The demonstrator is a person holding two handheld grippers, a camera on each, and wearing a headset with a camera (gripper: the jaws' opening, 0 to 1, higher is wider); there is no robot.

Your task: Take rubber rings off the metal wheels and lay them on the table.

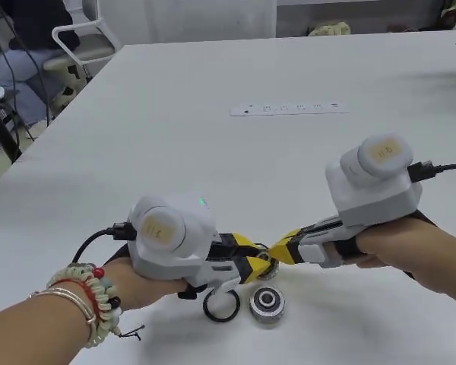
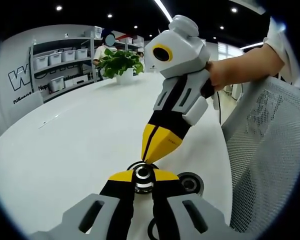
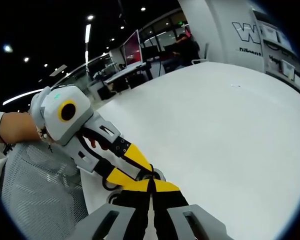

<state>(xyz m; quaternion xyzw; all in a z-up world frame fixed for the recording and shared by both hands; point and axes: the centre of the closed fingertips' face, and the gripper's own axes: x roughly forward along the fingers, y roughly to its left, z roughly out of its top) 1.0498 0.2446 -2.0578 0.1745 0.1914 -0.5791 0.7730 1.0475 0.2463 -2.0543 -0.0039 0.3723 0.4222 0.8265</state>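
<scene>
We grip a metal wheel [image 2: 144, 180] at the near side of the table [image 1: 213, 137].
Our left hand-held gripper [image 1: 256, 264] clamps it; the right hand-held gripper [image 1: 283, 249], jaws closed, meets its rubber ring [image 2: 132, 167]. A shallow pinch could slip, or the pull twist the wheel loose.

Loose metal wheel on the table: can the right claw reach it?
Probably yes: the round silver metal wheel lies uncovered on the white table beside the right claw, though that claw is shut, tip against the small metal wheel the left claw grips.
</scene>
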